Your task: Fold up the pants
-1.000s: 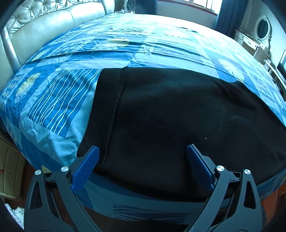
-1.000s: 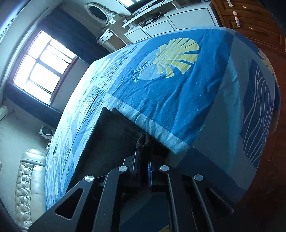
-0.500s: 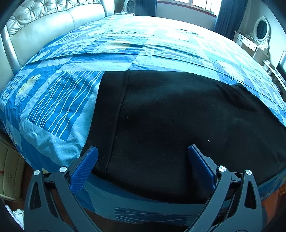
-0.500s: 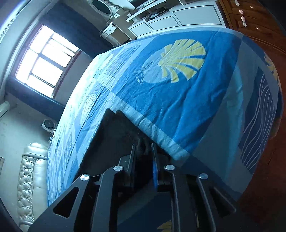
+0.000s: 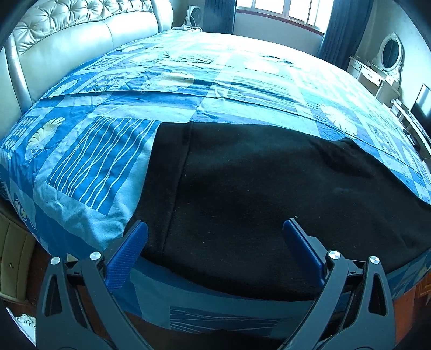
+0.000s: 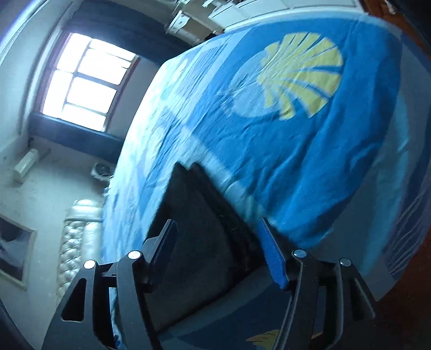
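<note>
Black pants (image 5: 269,188) lie flat across the near edge of the bed on a blue patterned bedspread (image 5: 107,150); their waistband end is at the left. My left gripper (image 5: 215,228) is open and empty, just above the pants' near edge. In the right wrist view the pants' leg end (image 6: 199,220) lies folded on the bedspread (image 6: 296,150). My right gripper (image 6: 215,228) is open, its fingers on either side of that leg end, holding nothing. The view is blurred by motion.
A cream tufted headboard (image 5: 67,40) stands at the left. A window (image 5: 285,10) with dark curtains is beyond the bed. A white dresser with an oval mirror (image 5: 388,56) stands at the right. Wooden floor (image 6: 404,309) lies beside the bed.
My right gripper was shut on the pants' leg end and has opened, letting it go. My left gripper stayed open and rose slightly.
</note>
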Demonstrator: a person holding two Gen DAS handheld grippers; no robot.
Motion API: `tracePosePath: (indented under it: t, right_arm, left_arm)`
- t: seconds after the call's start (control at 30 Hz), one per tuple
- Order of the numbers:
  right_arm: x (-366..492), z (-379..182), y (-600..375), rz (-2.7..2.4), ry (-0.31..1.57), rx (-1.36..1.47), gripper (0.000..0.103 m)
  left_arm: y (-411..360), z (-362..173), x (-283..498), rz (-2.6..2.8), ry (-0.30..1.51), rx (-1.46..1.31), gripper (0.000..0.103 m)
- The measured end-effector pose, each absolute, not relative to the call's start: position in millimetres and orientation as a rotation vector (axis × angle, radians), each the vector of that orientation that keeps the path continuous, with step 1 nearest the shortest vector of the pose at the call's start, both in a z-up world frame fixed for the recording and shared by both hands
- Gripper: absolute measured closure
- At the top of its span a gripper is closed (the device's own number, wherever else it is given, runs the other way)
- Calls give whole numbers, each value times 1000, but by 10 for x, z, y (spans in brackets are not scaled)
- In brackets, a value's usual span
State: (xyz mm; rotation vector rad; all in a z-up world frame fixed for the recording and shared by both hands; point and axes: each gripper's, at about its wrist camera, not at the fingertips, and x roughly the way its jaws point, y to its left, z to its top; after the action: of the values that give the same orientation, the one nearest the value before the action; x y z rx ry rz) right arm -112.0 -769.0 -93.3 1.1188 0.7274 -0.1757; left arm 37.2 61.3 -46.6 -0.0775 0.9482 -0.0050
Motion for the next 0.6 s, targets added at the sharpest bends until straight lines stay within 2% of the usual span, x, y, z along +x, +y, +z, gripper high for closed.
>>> tracePosePath:
  t: [0.07,0.1,0.13,0.17,0.2,0.4,0.6]
  right_arm:
    - [-1087,-936,-7617,-163,756,1093,41]
    - [-1075,-921,-7586,-180,771,1068,51]
    - [-1065,-919,-7558,-198,786,1052,56]
    - [-1054,-929,-7533,-209,798,1050,68]
    - [-1045,-938,-7510,-213,804,1052,73]
    - [-1064,-766,-7403,-196,698,1134,78]
    - [-909,-176,-7038,-64,600,1088,78]
  left_arm:
    - [637,-468,362,-4,952,-83,3]
    - [649,-473,355,-2,952,-85,3]
    - [665,-477,349,0,954,-87,3]
    - [675,-482,343,3,956,-88,3]
    - [685,-486,339,5,958,-90,3]
    - [806,-467,293,22,978,-140,3]
    - [887,-343,212,27,978,-161,3]
